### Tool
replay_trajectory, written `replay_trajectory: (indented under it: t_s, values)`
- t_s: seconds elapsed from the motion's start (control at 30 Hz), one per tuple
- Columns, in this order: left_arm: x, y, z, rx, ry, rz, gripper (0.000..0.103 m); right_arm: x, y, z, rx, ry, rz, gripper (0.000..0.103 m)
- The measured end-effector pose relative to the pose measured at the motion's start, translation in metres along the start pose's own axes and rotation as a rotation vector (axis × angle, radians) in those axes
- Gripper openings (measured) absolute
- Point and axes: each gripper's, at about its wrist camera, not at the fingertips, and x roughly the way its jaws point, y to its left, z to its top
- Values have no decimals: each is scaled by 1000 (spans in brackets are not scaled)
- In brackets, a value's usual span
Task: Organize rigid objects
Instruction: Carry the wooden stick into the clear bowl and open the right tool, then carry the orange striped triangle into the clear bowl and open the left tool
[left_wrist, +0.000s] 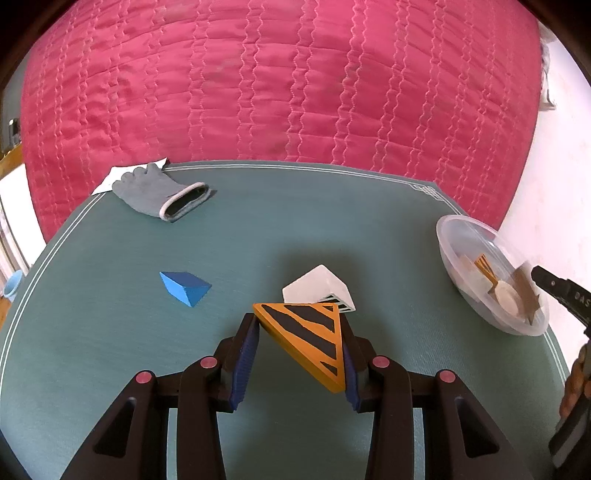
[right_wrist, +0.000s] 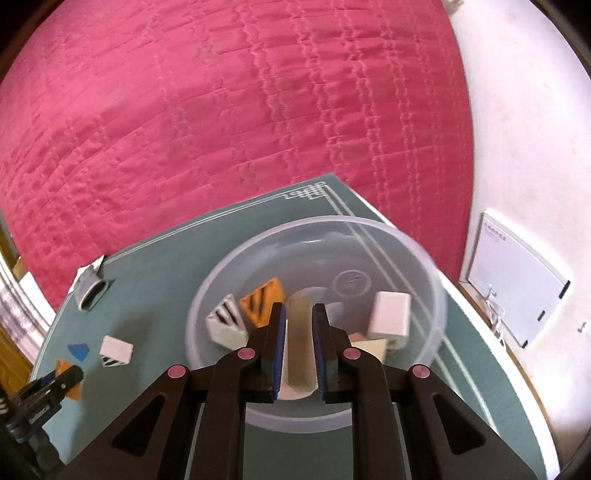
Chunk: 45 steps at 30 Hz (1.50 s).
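Observation:
My left gripper (left_wrist: 301, 325) is shut on an orange triangular block with black stripes (left_wrist: 310, 339), held over the green table mat (left_wrist: 110, 332). A white striped block (left_wrist: 319, 290) lies just beyond it and a blue wedge block (left_wrist: 184, 288) lies to the left. My right gripper (right_wrist: 299, 314) is over the clear plastic bowl (right_wrist: 424, 258) and is shut on a beige half-round block (right_wrist: 300, 343). In the bowl lie a white striped wedge (right_wrist: 225, 325), an orange striped block (right_wrist: 260, 301) and a white cube (right_wrist: 389, 314).
A grey work glove (left_wrist: 159, 192) lies on paper at the mat's far left corner. A quilted pink bedspread (left_wrist: 277, 81) fills the background. A white device (right_wrist: 517, 280) sits on the floor at the right. The bowl stands at the mat's right edge (left_wrist: 491, 273).

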Motion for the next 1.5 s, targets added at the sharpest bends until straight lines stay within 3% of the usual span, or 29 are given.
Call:
replay_trajectory:
  t_s: [0.5,0.67,0.87,1.07,1.5]
  values:
    - [2,-12,-2,21,13,-14,43,-16,-29,-15,16,-36,-43,16]
    - [-1,-30,-3,54,20,-35,43,-24,-28,-19,-9,-43,-15,37]
    - [-1,-64,-2,118,32,-85,43,-38,-33,-26,-41,-65,-11,53]
    - [-1,-101,3,186,27,-128,43,-50,-50,-27,4,-109,-24,63]
    - [16,-182,15,327,22,-204,43,-59,-86,-24,160,-149,-33,67]
